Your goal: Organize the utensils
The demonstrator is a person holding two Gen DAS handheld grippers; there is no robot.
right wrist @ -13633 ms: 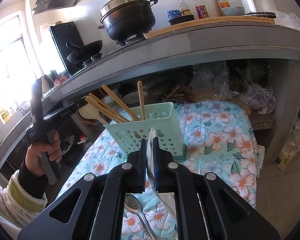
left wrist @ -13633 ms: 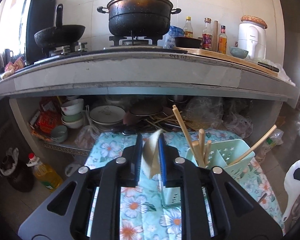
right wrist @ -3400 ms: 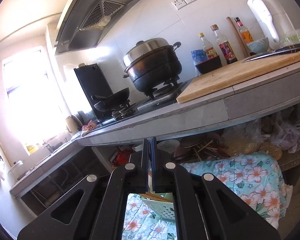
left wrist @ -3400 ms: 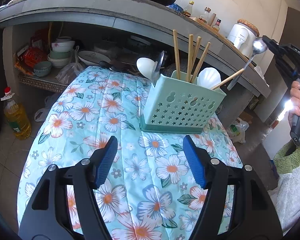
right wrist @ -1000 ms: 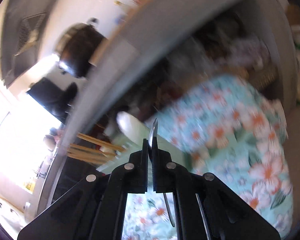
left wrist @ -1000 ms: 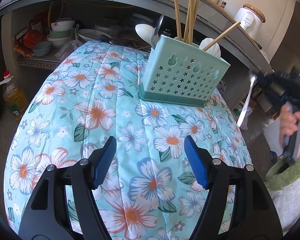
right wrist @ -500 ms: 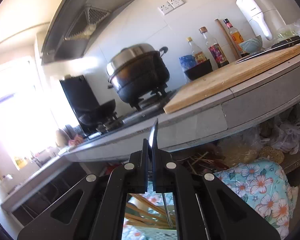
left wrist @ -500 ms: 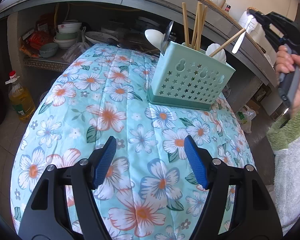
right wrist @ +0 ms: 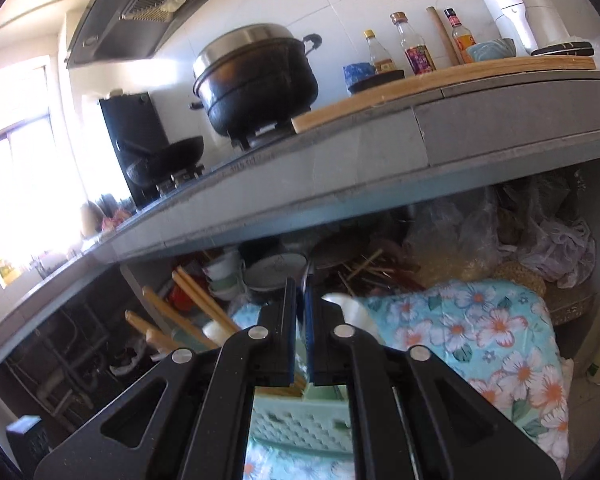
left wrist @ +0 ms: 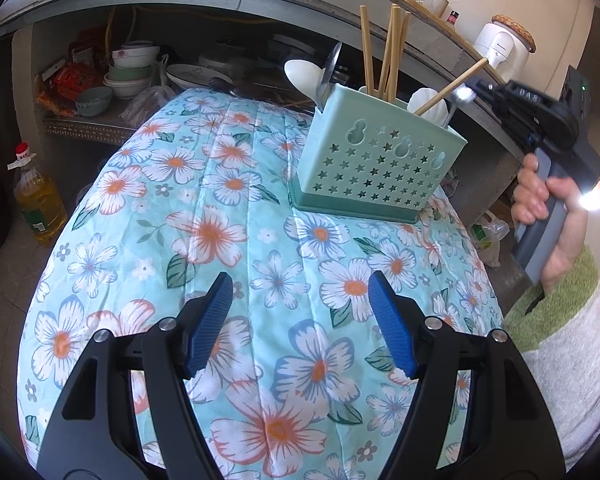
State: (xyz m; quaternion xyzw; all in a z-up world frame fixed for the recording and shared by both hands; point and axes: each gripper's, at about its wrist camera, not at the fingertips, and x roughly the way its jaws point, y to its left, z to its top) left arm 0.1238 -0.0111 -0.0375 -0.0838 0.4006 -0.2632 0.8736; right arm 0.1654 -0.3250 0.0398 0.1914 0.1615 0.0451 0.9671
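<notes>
A mint-green utensil holder (left wrist: pixel 376 160) stands on the flowered cloth (left wrist: pixel 228 240), holding wooden chopsticks (left wrist: pixel 388 52), white spoons (left wrist: pixel 302 74) and a metal spoon (left wrist: pixel 330 68). My right gripper (left wrist: pixel 476 87), held by a hand (left wrist: pixel 540 196), hovers at the holder's far right corner. Another metal spoon (left wrist: pixel 464 96) sits at its tips, bowl up, stem reaching down into the holder. In the right wrist view the jaws (right wrist: pixel 300 292) show a thin gap and are opening above the holder (right wrist: pixel 300 424). My left gripper (left wrist: pixel 300 320) is open over the cloth, nothing between its pads.
Behind the table runs a grey counter (right wrist: pixel 380 168) with a black pot (right wrist: pixel 256 80), a wok and bottles (right wrist: pixel 416 48). The shelf beneath holds bowls (left wrist: pixel 130 68) and plates. An oil bottle (left wrist: pixel 40 200) stands on the floor at left.
The right gripper has swung round upright and come down to the holder's right corner, bringing the metal spoon's stem into it. The left gripper has stayed still and open.
</notes>
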